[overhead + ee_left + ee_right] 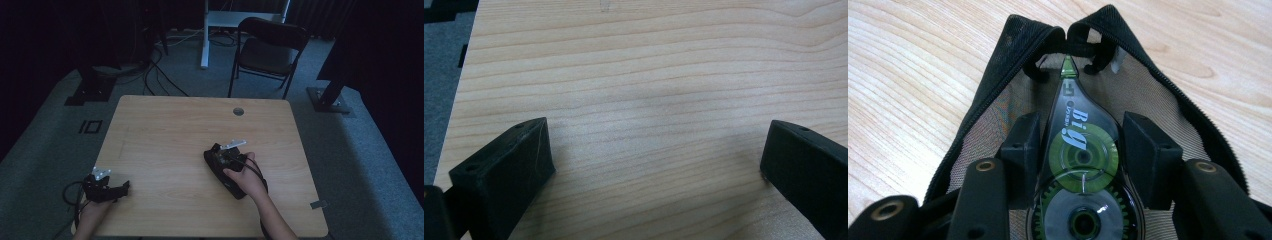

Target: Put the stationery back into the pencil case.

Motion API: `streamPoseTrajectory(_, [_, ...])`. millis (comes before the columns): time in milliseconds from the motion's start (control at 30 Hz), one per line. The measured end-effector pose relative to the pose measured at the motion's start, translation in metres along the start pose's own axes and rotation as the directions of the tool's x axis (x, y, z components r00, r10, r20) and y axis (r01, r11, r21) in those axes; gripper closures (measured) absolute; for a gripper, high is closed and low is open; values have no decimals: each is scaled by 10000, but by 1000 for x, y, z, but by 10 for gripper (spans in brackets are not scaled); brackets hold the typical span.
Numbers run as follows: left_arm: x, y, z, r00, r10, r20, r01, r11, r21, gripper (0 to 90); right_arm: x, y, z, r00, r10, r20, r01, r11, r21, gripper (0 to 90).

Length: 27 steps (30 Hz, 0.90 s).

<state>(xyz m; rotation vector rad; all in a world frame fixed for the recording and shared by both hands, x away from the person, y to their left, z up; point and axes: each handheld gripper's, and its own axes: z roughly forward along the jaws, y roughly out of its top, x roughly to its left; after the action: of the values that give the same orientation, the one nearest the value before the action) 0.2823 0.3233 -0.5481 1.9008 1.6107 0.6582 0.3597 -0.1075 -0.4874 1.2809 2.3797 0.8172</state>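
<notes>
Plainly light, hard plastic: correction tape dispenser [1080, 165], clear shell with green reels and a green tip, held flat between the pads of the right gripper [1083, 147]. Lies nose-first over the open mouth of the black mesh pouch [998, 85], tip just short of the zip's far end, beige mesh underneath. Jaws part-way closed, one pad on each side of the shell at the wide reel section, apparently pressing on both.

Probably slick there: smooth, rounded shell narrowing toward the tip, so likely to squirt forward if pinched too far up the taper. Best gripped across the widest part, as now, and with modest force; thin casing, liable to flex or crack under a hard squeeze.

Quite another matter with the pouch: soft, limp, prone to fold and slide on the wooden table [649, 60]. Best taken by the stiffer zip edge, not by the mesh. Likely in need of pinning or spreading by the other hand during insertion.

Left gripper [656, 155] near the table's left front corner, well apart from the pouch, jaws wide open over bare wood, nothing between them.
</notes>
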Motion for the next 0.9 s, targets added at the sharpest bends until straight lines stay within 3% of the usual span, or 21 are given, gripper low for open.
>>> streamPoseTrajectory(633, [0, 0, 0, 10000, 2, 1, -2, 10000, 3, 5, 0, 3, 16, 10000, 75, -43, -71, 9961, 882, 507])
streamPoseTrajectory(900, [0, 0, 0, 10000, 1, 0, -1, 10000, 2, 6, -2, 5, 17, 9997, 230, -5, -228, 9949, 987, 506])
